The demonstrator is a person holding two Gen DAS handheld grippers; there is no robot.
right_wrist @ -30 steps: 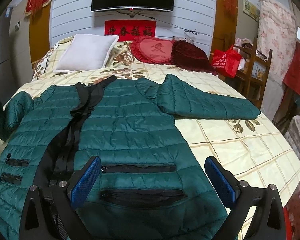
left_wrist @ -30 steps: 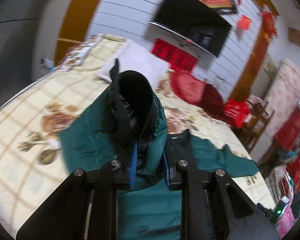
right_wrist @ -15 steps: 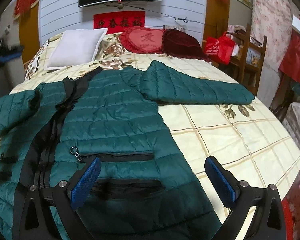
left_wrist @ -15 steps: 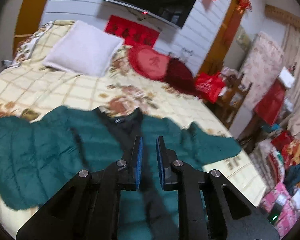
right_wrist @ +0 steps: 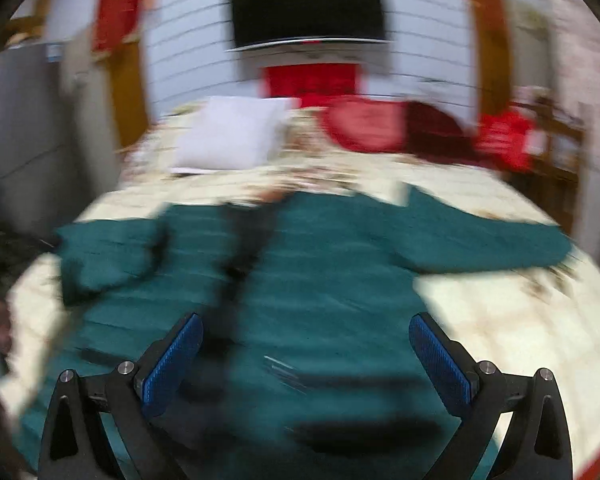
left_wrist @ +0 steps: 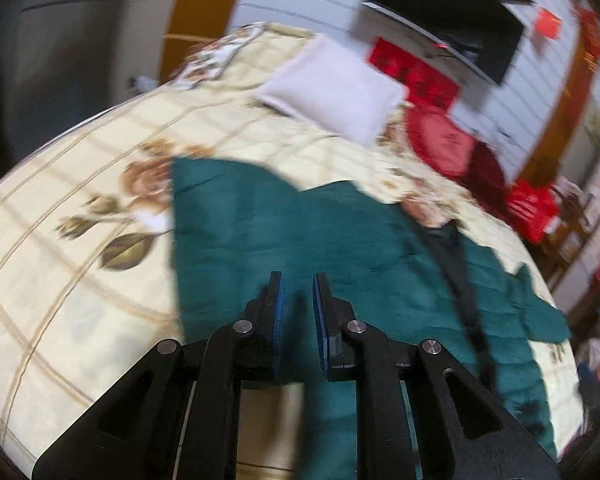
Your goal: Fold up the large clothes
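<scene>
1. A green quilted jacket [right_wrist: 332, 280] lies spread flat across the bed [right_wrist: 520, 320], front up, its collar toward the head end and its hem at the foot edge nearest the grippers.
2. A black zip placket [right_wrist: 244, 248] runs down the jacket's middle from the collar.
3. One sleeve [right_wrist: 480, 240] reaches straight out toward the bed's right edge; the other sleeve [right_wrist: 108, 256] lies bunched near the left edge.
4. The left gripper [left_wrist: 298, 312] has its blue pads drawn nearly together, a narrow slit between them. The jaws have just been closing, and nothing is caught between them; green cloth lies below and beyond the tips.
5. The right gripper [right_wrist: 304, 356] is spread wide over the lower front of the jacket, gripping nothing.
6. At the head of the bed sit a white pillow [right_wrist: 232, 136] and a red cushion [right_wrist: 364, 124], with a darker red one beside it.
7. A black television [right_wrist: 306, 8] hangs on the wall above them.
8. Both views are blurred, so the stitching and pockets are hard to make out.
</scene>
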